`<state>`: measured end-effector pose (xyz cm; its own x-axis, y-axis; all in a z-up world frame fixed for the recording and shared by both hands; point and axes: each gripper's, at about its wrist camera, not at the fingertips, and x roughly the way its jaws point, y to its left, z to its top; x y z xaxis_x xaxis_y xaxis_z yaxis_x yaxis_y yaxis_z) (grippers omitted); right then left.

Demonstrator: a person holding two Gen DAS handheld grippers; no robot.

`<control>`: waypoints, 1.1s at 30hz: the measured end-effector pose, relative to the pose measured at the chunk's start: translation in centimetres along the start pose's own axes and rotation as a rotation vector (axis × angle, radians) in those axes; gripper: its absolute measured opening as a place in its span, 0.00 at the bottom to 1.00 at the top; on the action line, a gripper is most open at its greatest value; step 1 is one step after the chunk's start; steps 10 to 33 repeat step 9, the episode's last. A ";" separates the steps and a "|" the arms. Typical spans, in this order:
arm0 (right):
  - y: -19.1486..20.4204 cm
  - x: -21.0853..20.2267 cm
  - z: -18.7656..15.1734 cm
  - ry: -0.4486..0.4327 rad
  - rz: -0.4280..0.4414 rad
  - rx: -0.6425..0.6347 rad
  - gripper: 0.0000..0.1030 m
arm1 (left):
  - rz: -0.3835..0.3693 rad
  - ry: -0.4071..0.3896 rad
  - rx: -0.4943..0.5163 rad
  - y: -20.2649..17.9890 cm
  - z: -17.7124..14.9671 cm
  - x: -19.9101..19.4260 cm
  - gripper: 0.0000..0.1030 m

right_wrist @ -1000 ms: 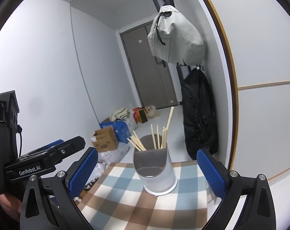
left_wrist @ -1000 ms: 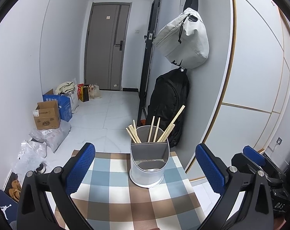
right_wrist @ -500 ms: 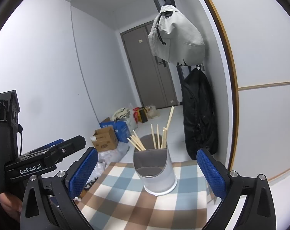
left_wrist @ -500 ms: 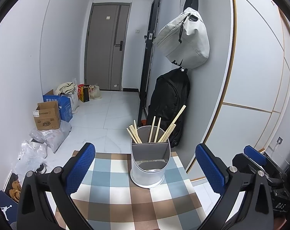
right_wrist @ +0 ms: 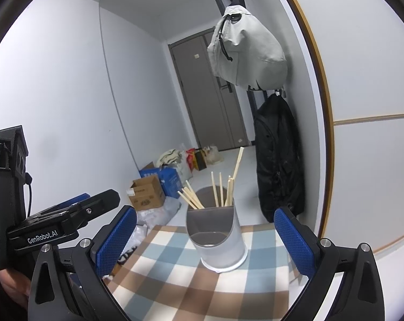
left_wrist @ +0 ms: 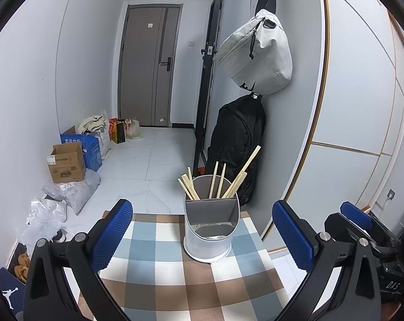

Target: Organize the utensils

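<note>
A white and grey utensil holder [left_wrist: 211, 230] stands near the far edge of a checked tablecloth [left_wrist: 175, 275]. Several wooden chopsticks [left_wrist: 218, 180] stand in its back compartment; the front compartment looks empty. My left gripper [left_wrist: 202, 235] is open and empty, its blue pads either side of the holder and nearer to me. In the right wrist view the holder [right_wrist: 218, 236] and chopsticks [right_wrist: 220, 190] sit ahead of my right gripper [right_wrist: 206, 240], which is open and empty. The left gripper's body [right_wrist: 54, 227] shows at the left there.
The table's far edge drops to a white tiled floor. Cardboard boxes [left_wrist: 66, 161] and plastic bags [left_wrist: 68, 192] lie at the left wall. A black backpack [left_wrist: 236, 139] and a grey bag [left_wrist: 258, 56] hang on the right wall behind the holder.
The left wrist view has shifted very slightly; the holder sits a touch to the right in it. Both grippers stay open and empty.
</note>
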<state>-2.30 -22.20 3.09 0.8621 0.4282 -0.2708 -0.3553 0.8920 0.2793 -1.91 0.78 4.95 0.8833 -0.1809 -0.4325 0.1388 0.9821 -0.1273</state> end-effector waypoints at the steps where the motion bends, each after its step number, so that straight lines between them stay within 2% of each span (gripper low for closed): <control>1: 0.0 0.0 0.0 0.000 -0.001 -0.002 1.00 | -0.003 0.002 -0.002 0.1 0.0 0.1 0.99; 33: -0.1 0.7 -0.1 0.013 -0.001 -0.009 1.00 | -0.005 -0.002 -0.003 0.5 0.0 0.4 0.99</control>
